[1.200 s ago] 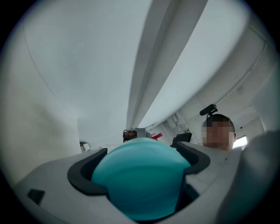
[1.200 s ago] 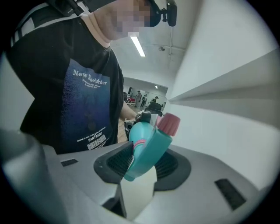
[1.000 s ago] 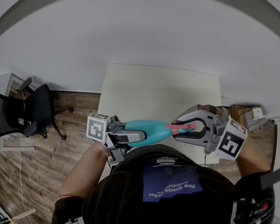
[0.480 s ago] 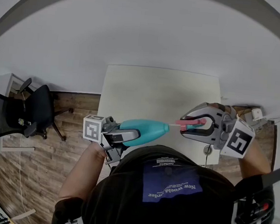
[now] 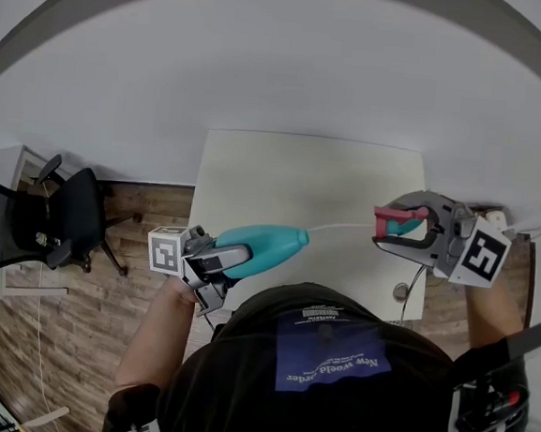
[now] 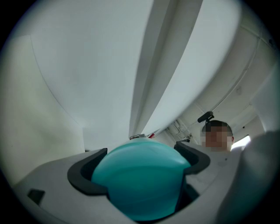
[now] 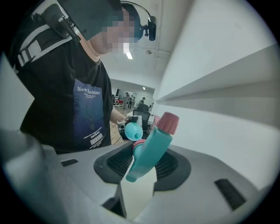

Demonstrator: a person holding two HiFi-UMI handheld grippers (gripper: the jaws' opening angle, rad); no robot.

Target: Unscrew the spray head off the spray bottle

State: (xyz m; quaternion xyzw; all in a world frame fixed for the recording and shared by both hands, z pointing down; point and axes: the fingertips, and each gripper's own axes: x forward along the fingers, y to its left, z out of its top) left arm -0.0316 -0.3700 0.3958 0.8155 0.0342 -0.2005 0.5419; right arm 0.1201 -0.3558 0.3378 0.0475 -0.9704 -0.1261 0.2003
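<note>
The teal spray bottle (image 5: 260, 245) lies on its side in the air over the near edge of the white table (image 5: 303, 166), its body clamped in my left gripper (image 5: 232, 255). In the left gripper view the bottle's round body (image 6: 140, 179) fills the gap between the dark pads. The spray head (image 5: 397, 221), teal with a pink nozzle, is off the bottle, and my right gripper (image 5: 403, 228) is shut on it. A thin white dip tube (image 5: 340, 228) spans the gap from the head back to the bottle's neck. The right gripper view shows the head (image 7: 151, 151) in the jaws and the bottle (image 7: 133, 130) beyond it.
A black office chair (image 5: 73, 212) stands on the wooden floor to the left of the table. A cable (image 5: 405, 293) hangs by the table's near right corner. The person's dark shirt (image 5: 322, 375) fills the bottom of the head view.
The right gripper has carried the spray head to the right, away from the bottle, drawing the white tube out. The left gripper has drifted a little left with the bottle.
</note>
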